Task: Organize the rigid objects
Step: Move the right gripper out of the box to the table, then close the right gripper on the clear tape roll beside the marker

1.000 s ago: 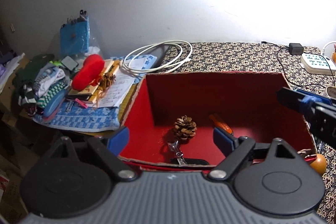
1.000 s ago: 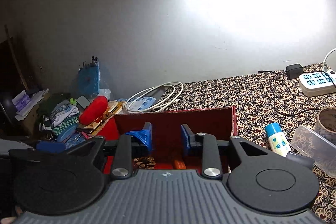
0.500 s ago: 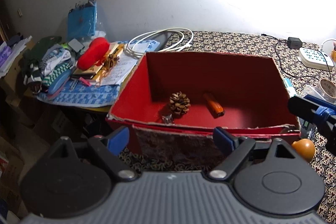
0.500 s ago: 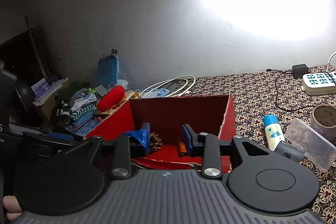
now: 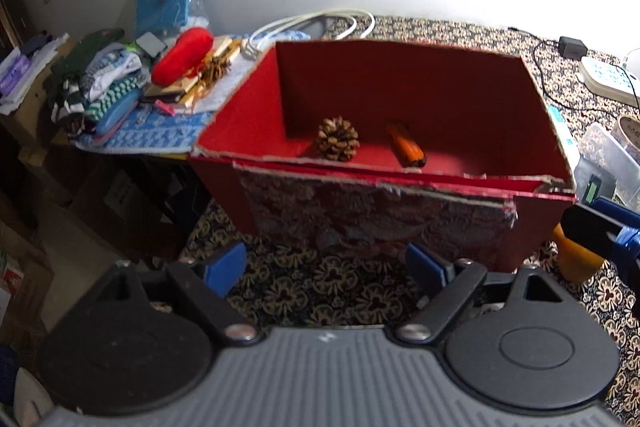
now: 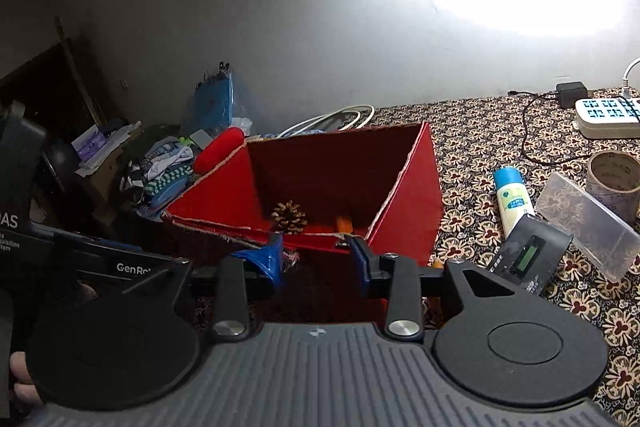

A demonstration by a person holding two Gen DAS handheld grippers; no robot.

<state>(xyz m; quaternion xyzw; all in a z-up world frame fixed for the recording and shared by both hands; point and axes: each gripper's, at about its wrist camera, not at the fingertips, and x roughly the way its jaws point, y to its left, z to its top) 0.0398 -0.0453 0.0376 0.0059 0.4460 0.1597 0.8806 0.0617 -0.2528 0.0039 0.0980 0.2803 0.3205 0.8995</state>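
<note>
A red open box (image 5: 400, 183) stands on the patterned tabletop; it also shows in the right wrist view (image 6: 412, 195). Inside lie a pine cone (image 5: 338, 138) and an orange cylinder (image 5: 406, 146). My left gripper (image 5: 326, 267) is open and empty, in front of the box's near wall. My right gripper (image 6: 316, 259) is open and empty, its jaws a narrow gap apart, near the box's front right corner. An orange round object (image 5: 576, 261) sits by that corner, partly hidden by the right gripper.
Right of the box lie a white bottle with a blue cap (image 6: 512, 199), a black device with a green display (image 6: 528, 259), a clear plastic container (image 6: 588, 215), a tape roll (image 6: 614, 173) and a power strip (image 6: 608, 113). Clothes and clutter (image 5: 120, 87) pile at the left.
Both grippers have pulled back from over the box toward me. The box's patterned front wall now shows in the left wrist view.
</note>
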